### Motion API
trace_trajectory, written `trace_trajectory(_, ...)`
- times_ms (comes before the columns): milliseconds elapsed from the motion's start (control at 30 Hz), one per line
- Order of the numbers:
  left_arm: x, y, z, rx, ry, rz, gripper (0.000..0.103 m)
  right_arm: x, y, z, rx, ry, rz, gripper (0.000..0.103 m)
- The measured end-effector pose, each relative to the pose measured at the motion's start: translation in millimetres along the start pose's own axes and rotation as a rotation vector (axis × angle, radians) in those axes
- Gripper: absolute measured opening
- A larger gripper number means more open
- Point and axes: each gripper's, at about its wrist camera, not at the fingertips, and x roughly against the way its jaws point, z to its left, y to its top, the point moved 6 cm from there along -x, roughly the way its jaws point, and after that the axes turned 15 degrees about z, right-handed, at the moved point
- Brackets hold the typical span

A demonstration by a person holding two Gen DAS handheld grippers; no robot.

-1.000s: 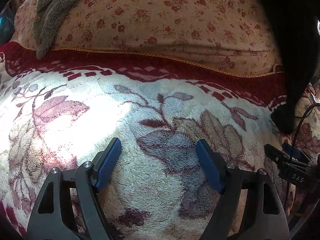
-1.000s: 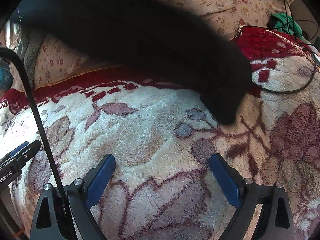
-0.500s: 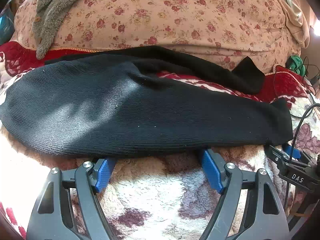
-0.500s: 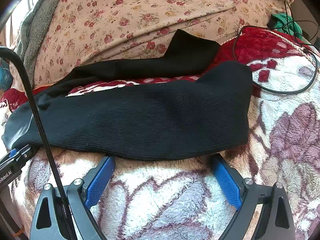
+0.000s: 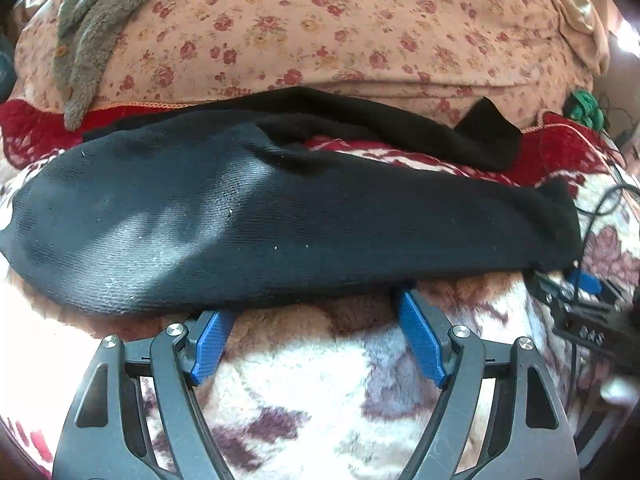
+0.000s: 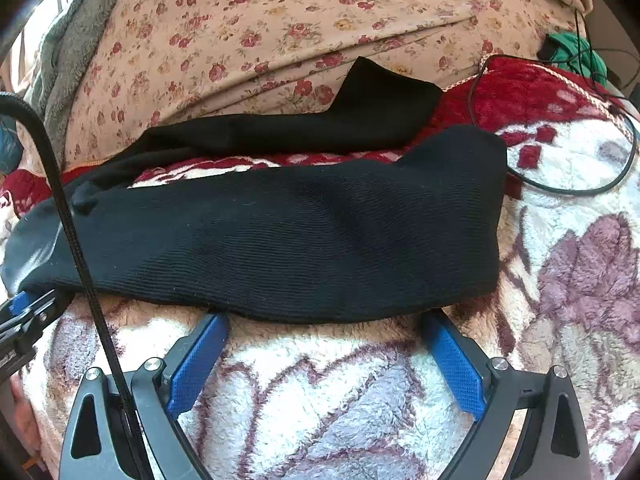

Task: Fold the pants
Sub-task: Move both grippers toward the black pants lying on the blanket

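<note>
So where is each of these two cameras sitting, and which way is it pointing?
Left wrist: rides on the left gripper, looking forward along its open blue fingers at the black pants on the blanket; the right gripper shows at the right edge.
Right wrist: rides on the right gripper, fingers open, facing the pants' leg end; the left gripper shows at the left edge.
Shared: pants, blanket, floral quilt.

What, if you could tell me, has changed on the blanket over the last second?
The black pants dropped out of the air and now lie flat across the fleece blanket, legs apart, just beyond both grippers. The left gripper and right gripper stayed open and hold nothing. The floral quilt is unchanged.
</note>
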Motion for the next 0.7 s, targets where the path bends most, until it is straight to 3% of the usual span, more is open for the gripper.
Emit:
trace_trajectory(133, 16, -8, 5, 0.003, 0.011, -0.024, 0.078, 5, -4, 2, -0.015, 0.032, 0.018, 0.091)
trace_trajectory(267, 39, -13, 10, 0.001, 0.022, -0.072, 0.078, 25, -15, 11, -0.061, 0.173, -0.018, 0.087)
trace_trajectory(533, 75, -15, 23, 0.007, 0.034, -0.139, 0.078, 68, -32, 54, 0.037, 0.171, -0.144, 0.084)
trace_trajectory(700, 83, -21, 34, 0.037, 0.043, -0.147, 0.078, 81, -39, 71, 0.051, 0.209, -0.151, 0.084)
